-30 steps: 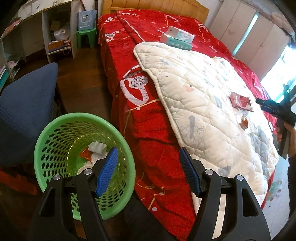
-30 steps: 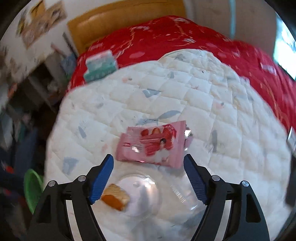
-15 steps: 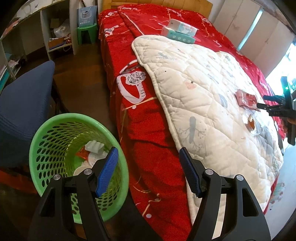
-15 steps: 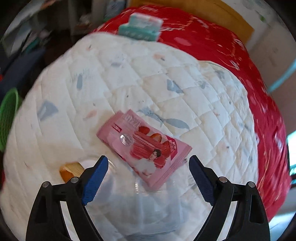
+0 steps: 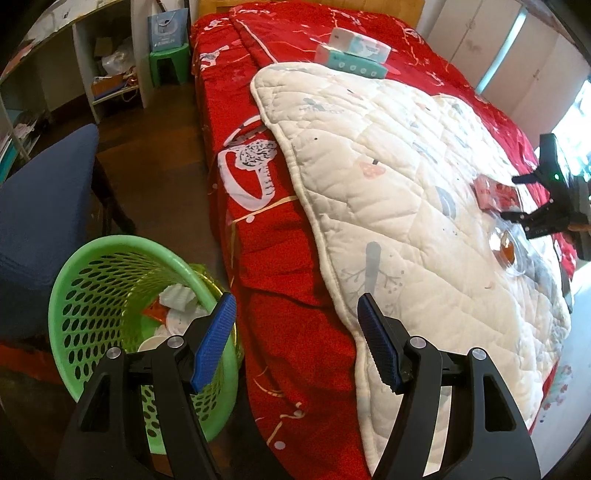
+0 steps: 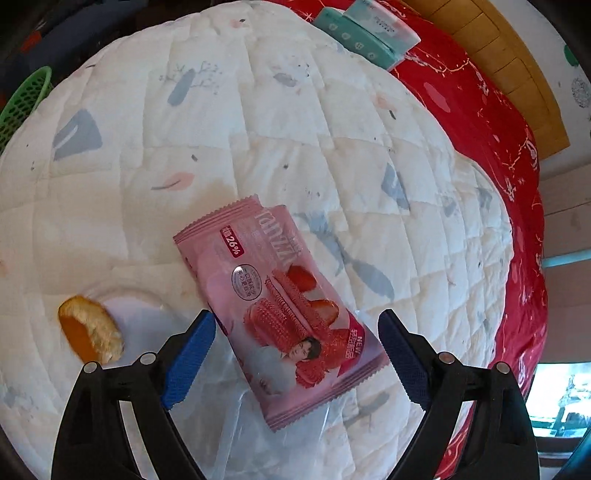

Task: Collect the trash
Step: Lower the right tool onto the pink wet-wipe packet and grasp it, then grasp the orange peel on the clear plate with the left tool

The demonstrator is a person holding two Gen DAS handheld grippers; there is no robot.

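right wrist view: the right gripper point(image 6: 296, 349) points down at a white quilt point(image 6: 258, 122) on a red-covered bed point(image 6: 491, 122), its blue pads point(image 6: 188, 354) spread wide. earlier frames are given, and its jaws have just been opening. a pink snack wrapper point(image 6: 280, 306) lies flat on the quilt, running from about 11 o'clock to 5 o'clock, its lower end between the pads; neither pad presses on it. at 9 o'clock from the wrapper sits a piece of bread point(image 6: 88, 336) by clear plastic packaging point(image 6: 140, 310). two tissue packs point(image 6: 369, 29) rest at the quilt's 1 o'clock edge, and a green basket's point(image 6: 22, 103) rim shows at 10 o'clock.

left wrist view: the left gripper point(image 5: 295, 341) hangs over the bedside with its jaws apart and nothing between them. the basket point(image 5: 92, 295) stands on the floor at 8 o'clock, beside the bed, with white and orange scraps point(image 5: 173, 306) inside. a blue chair point(image 5: 37, 206) is at 9 o'clock. the right gripper point(image 5: 517, 197) appears at 3 o'clock over the wrapper point(image 5: 493, 190).
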